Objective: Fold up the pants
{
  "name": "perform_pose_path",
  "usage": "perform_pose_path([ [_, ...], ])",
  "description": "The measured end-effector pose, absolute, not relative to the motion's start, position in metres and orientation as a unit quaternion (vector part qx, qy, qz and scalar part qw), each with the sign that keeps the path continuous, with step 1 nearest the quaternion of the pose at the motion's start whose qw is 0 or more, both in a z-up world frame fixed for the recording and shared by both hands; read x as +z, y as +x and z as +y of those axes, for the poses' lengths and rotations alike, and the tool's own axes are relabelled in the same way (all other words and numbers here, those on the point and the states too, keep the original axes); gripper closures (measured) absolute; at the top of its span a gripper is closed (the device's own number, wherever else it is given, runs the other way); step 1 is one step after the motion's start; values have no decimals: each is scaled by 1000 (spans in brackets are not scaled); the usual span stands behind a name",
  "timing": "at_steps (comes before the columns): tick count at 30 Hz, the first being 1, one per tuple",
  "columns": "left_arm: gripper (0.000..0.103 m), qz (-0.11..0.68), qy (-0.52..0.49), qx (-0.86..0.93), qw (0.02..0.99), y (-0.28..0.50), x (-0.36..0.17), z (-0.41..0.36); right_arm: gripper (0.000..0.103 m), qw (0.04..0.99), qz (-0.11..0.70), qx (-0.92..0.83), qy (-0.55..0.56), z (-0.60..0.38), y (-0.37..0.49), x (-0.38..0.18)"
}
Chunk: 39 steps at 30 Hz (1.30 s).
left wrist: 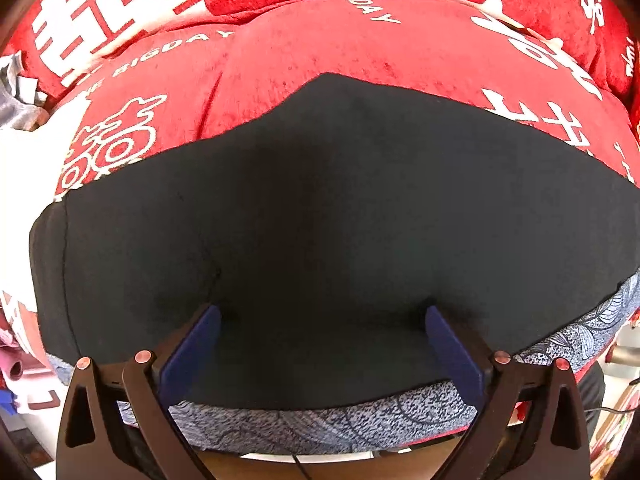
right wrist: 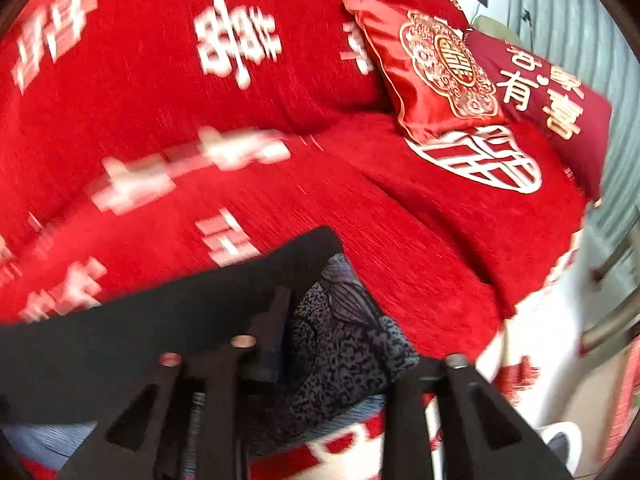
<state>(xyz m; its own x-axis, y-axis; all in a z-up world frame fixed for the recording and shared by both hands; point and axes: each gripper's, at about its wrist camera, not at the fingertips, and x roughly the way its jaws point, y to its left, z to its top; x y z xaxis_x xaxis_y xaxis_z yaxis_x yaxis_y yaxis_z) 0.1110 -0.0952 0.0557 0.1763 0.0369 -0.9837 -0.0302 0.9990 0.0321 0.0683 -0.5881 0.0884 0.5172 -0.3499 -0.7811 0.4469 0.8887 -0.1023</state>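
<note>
Left wrist: black pants (left wrist: 320, 208), left gripper (left wrist: 320, 320) open-jawed, red sofa cover (left wrist: 300, 48)

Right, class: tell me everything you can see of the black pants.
The black pants are plain, matte, soft-looking fabric, spread fairly flat on the red sofa cover, with a seam running down one side and a pointed corner at the far edge. Their near edge overlaps a grey patterned cloth. The left gripper sits open over the near part, its blue pads either side. In the blurred right wrist view, a corner shows beside the right gripper.
</note>
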Motion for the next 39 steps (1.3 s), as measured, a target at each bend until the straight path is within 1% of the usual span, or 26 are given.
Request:
perform_pose_path([
  [1, 1, 636, 11, 24, 772, 110, 59, -97, 37, 860, 441, -247, 64, -595, 65, 83],
  [3, 1, 621, 27, 24, 783, 107, 67, -100, 37, 853, 437, -270, 98, -611, 51, 81],
  [5, 1, 613, 34, 25, 789, 109, 72, -101, 37, 843, 426, -306, 121, -621, 40, 90],
  [8, 1, 613, 13, 32, 790, 118, 74, -107, 37, 859, 400, -295, 123, -604, 35, 111],
  [9, 1, 615, 6, 29, 788, 122, 73, -113, 37, 868, 399, -271, 117, -589, 39, 118],
  [11, 1, 618, 17, 16, 786, 126, 70, -131, 29, 884, 416, -195, 88, -546, 54, 122],
  [13, 1, 612, 48, 4, 790, 129, 69, -153, 25, 889, 445, -101, 43, -488, 72, 119],
  [16, 1, 608, 78, 9, 790, 138, 65, -170, 25, 884, 467, -1, 15, -415, 91, 105],
  [18, 1, 615, 57, 11, 787, 147, 62, -166, 25, 875, 483, 19, 18, -387, 108, 88],
  [20, 1, 629, 13, 14, 777, 158, 60, -155, 25, 867, 498, -9, 14, -385, 125, 73],
  [21, 1, 635, -8, 20, 772, 165, 58, -148, 23, 871, 489, -23, 23, -391, 133, 69],
  [22, 1, 638, -24, 26, 769, 171, 57, -142, 16, 877, 480, -28, 30, -397, 136, 70],
  [23, 1, 641, -35, 28, 766, 176, 55, -138, 14, 878, 477, -37, 31, -403, 142, 71],
  [26, 1, 645, -49, 33, 762, 180, 56, -133, 13, 869, 489, -70, 40, -419, 153, 75],
  [29, 1, 628, -24, 52, 776, 167, 67, -133, 13, 862, 497, -74, 61, -423, 146, 82],
  [31, 1, 618, -22, 41, 785, 154, 72, -137, 13, 869, 489, -43, 52, -408, 130, 92],
  [36, 1, 613, 37, 8, 789, 113, 67, -153, 13, 870, 490, 55, -28, -331, 76, 90],
  [39, 1, 584, 116, 15, 803, 87, 65, -149, 13, 865, 484, 74, -110, -310, 44, 76],
])
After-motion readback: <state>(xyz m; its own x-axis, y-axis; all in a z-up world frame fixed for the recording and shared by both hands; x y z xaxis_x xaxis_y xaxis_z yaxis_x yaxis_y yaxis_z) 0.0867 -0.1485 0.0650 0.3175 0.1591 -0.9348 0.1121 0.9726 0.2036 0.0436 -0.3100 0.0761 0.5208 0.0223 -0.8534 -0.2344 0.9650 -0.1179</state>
